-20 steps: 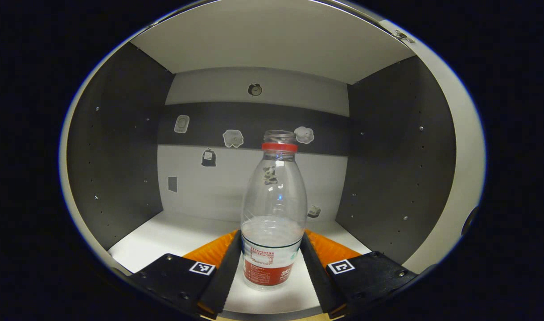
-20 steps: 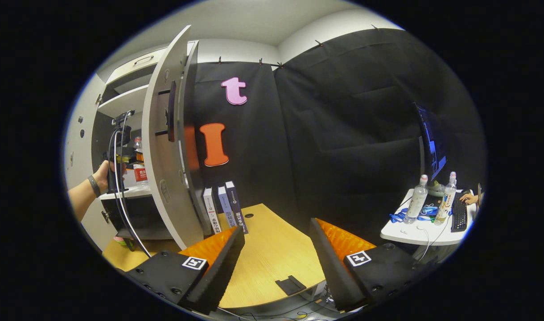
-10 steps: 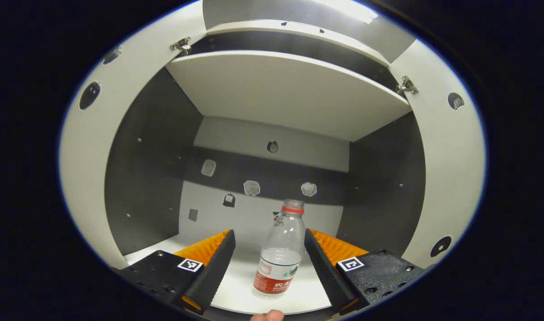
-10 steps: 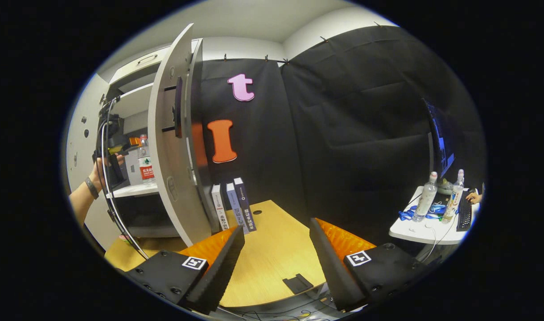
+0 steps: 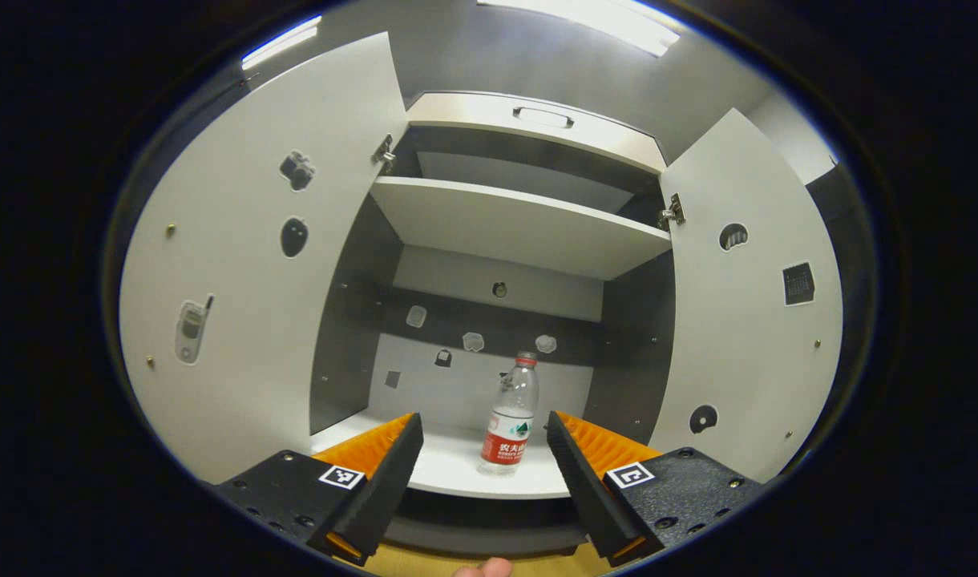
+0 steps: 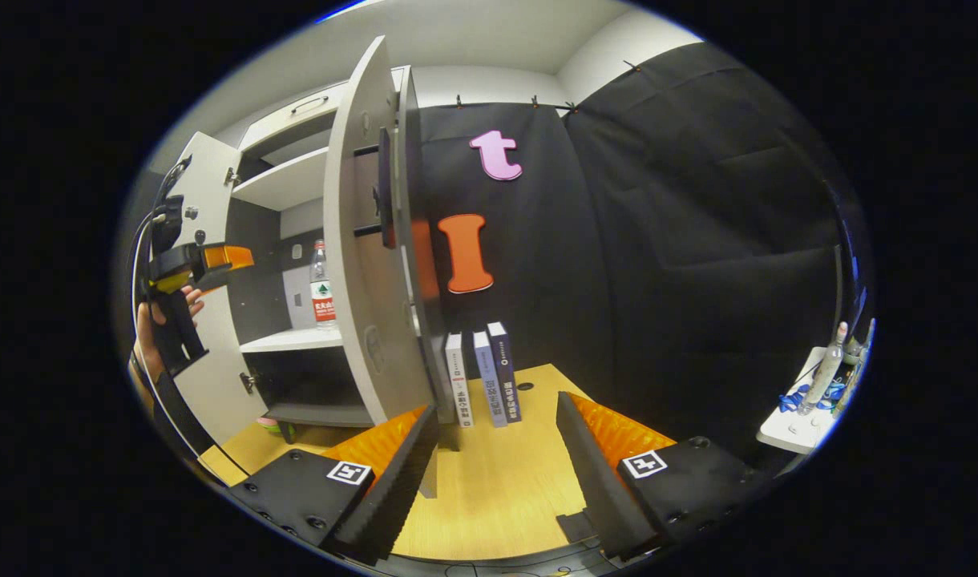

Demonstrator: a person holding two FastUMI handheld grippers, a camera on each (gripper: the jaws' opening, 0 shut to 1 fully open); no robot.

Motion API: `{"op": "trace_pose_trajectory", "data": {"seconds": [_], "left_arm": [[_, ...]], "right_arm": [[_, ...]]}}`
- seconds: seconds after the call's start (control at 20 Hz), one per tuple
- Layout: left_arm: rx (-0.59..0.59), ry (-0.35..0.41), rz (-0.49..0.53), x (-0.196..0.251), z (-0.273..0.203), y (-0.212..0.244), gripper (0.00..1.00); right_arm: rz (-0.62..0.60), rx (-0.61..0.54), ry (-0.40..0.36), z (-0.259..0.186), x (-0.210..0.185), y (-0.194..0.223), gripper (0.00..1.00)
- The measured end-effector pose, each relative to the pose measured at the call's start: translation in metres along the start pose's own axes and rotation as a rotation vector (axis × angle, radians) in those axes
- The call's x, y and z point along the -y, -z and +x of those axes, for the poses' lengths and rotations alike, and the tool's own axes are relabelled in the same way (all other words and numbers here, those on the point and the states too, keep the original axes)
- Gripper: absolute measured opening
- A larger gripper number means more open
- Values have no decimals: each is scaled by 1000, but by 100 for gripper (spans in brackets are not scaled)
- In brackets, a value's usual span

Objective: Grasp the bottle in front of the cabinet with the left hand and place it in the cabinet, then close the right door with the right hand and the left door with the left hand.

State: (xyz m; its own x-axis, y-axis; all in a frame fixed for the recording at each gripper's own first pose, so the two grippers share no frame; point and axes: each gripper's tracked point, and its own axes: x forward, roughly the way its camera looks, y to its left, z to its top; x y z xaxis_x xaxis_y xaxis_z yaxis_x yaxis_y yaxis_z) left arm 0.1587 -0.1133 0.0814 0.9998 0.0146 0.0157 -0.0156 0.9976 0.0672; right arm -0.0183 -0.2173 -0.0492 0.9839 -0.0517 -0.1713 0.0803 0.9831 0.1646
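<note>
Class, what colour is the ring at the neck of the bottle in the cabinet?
Red; the bottle shows best in the left gripper view.

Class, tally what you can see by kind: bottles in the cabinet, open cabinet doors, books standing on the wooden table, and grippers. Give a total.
Bottle: 1
Cabinet doors, left door and right door: 2
Books: 3
Grippers, left gripper and right gripper: 2
Total: 8

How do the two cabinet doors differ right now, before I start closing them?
In the left gripper view, the left door carries phone, camera and oval stickers, while the right door carries a dark square and rounded dark stickers. The left door looks broader there; the right door looks narrower, more foreshortened. Both are white, hinged at the top corners and swung open, with the bottle upright on the shelf between them.
</note>
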Motion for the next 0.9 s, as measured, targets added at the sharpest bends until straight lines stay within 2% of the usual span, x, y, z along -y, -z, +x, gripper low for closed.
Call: {"op": "trace_pose_trajectory", "data": {"seconds": [0.1, 0.15, 0.3, 0.5, 0.55, 0.6, 0.65, 0.8, 0.85, 0.9], "left_arm": [[-13, -37, 22, -8, -32, 10, 97], [-20, -51, 30, -10, -44, 15, 94], [-37, -94, 52, -17, -80, 29, 94], [-50, -133, 29, -21, -116, 48, 95], [-52, -140, 15, -22, -123, 51, 95], [-49, -147, 4, -23, -130, 55, 95], [-45, -155, 0, -25, -139, 59, 95], [-43, -177, 8, -32, -149, 63, 95], [-50, -178, 1, -33, -149, 65, 95], [-56, -175, -10, -33, -150, 67, 95]], "right_arm": [[-12, -4, -42, 7, -9, -4, 98], [-16, -3, -60, 10, -14, -6, 97], [-19, 5, -103, 14, -25, -14, 97], [-2, 22, -134, 12, -35, -19, 97], [0, 21, -138, 11, -37, -18, 98], [0, 22, -140, 9, -37, -18, 90], [-2, 22, -142, 7, -38, -18, 97], [-16, 35, -142, 3, -38, -27, 97], [-24, 45, -138, 3, -36, -34, 94], [-33, 62, -128, 4, -31, -45, 97]]}}
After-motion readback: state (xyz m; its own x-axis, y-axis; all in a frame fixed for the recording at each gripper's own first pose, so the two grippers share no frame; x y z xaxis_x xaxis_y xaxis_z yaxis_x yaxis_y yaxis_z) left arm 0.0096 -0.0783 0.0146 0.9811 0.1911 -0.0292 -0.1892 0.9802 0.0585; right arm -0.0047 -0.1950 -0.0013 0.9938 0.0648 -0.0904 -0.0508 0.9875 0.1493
